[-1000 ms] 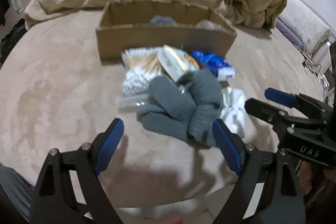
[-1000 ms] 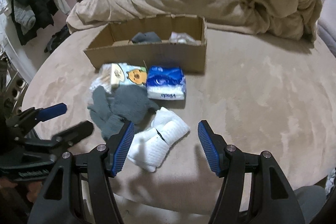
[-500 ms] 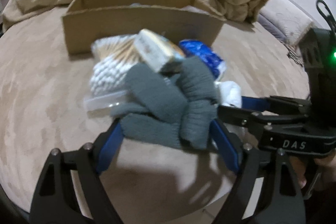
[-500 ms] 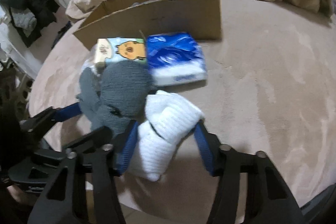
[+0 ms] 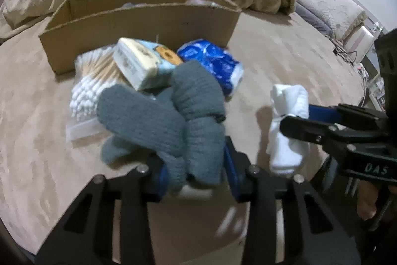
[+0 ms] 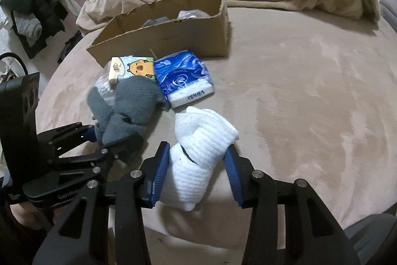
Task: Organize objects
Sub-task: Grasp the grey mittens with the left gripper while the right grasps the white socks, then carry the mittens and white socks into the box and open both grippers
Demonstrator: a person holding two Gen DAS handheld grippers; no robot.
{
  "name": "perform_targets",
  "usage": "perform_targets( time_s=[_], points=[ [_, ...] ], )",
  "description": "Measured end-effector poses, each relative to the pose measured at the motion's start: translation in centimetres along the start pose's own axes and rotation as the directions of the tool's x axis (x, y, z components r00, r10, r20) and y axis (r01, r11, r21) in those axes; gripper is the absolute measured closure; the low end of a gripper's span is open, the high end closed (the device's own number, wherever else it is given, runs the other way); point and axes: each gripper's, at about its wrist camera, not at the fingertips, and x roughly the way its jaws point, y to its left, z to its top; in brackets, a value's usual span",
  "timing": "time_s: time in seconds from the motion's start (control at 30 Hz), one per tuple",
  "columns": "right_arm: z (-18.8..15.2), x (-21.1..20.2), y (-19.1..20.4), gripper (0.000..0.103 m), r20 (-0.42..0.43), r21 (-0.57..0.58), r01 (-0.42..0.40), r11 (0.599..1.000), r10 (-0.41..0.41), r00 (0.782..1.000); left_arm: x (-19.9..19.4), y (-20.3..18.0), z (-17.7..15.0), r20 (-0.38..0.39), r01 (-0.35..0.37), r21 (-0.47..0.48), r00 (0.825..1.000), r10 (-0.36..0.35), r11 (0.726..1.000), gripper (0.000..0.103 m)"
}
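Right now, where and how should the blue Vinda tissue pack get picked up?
Grip the blue tissue pack across its short width, coming from above on the open right side. It lies flat; the gray gloves and the cartoon pack crowd its left edge.

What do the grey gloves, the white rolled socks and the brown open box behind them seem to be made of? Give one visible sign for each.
Grey gloves: knitted yarn, probably wool or acrylic; the ribbed stitches look fuzzy and matt.
White rolled socks: ribbed knit, likely cotton; fine parallel ridges, soft folds.
Brown open box: corrugated cardboard, matt; its top edges are ragged and torn.
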Motion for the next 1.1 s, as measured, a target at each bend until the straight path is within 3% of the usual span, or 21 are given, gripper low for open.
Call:
perform_targets(
  time_s=[0.33,0.77,0.9,1.1],
  points=[
    [1.3,-3.8,2.2,0.057,0.067,-0.043,-0.004,0.999,0.006,0.998,-8.6,-0.7,0.6,0.112,0.037,-0.03,0.993,-0.033,0.999,0.066],
    [5.5,-10.3,7.1,0.056,0.163,-0.097,-0.018,0.995,0.034,0.986,-17.3,1.7,4.6,0.219,0.013,-0.119,0.976,0.014,0.993,0.066],
    [7.3,-10.8,8.1,0.056,0.187,-0.115,-0.015,0.993,0.037,0.982,-18.8,2.0,5.7,0.267,0.003,-0.119,0.963,0.029,0.993,0.066],
    [10.7,-9.7,9.1,0.056,0.222,-0.145,-0.012,0.989,0.045,0.974,-18.0,3.2,9.2,0.309,-0.025,-0.129,0.949,0.064,0.991,0.066]
  ],
)
